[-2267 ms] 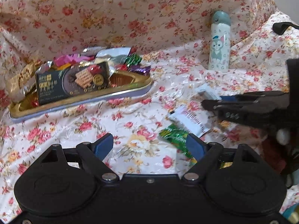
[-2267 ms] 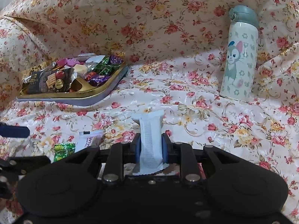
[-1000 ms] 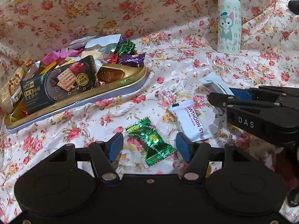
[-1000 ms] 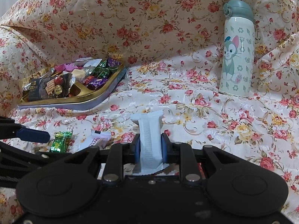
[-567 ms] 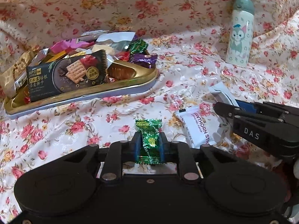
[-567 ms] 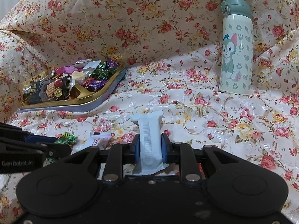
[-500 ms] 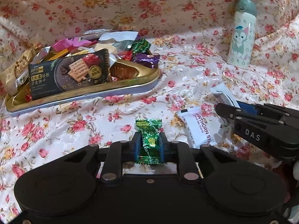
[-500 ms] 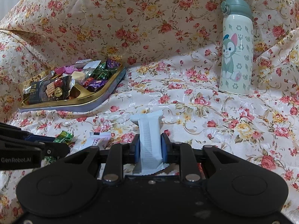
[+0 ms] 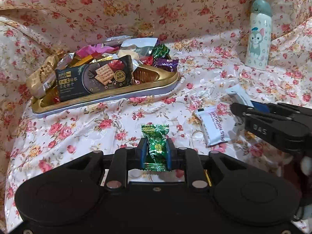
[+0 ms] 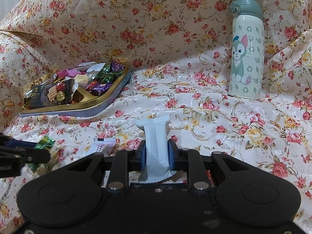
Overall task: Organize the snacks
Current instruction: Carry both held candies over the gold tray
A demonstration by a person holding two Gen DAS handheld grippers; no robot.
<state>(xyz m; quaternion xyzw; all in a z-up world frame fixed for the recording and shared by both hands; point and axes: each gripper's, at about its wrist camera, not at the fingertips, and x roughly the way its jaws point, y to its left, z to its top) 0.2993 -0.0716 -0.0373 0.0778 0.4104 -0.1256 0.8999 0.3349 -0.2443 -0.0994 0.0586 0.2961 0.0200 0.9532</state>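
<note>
The left gripper (image 9: 156,152), clamped on a green candy (image 9: 156,146), sits nearer the gold tray (image 9: 109,97) ahead-left than the right gripper (image 10: 157,154), which pinches a white packet (image 10: 156,142).

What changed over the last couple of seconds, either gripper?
The left gripper came in over the green candy lying on the cloth, its jaws closed on it, and it now holds the candy clear of the cloth. Unchanged: the right gripper keeps its jaws shut on the white packet; the gold tray of snacks, the bottle and the loose white wrapper stay put.
</note>
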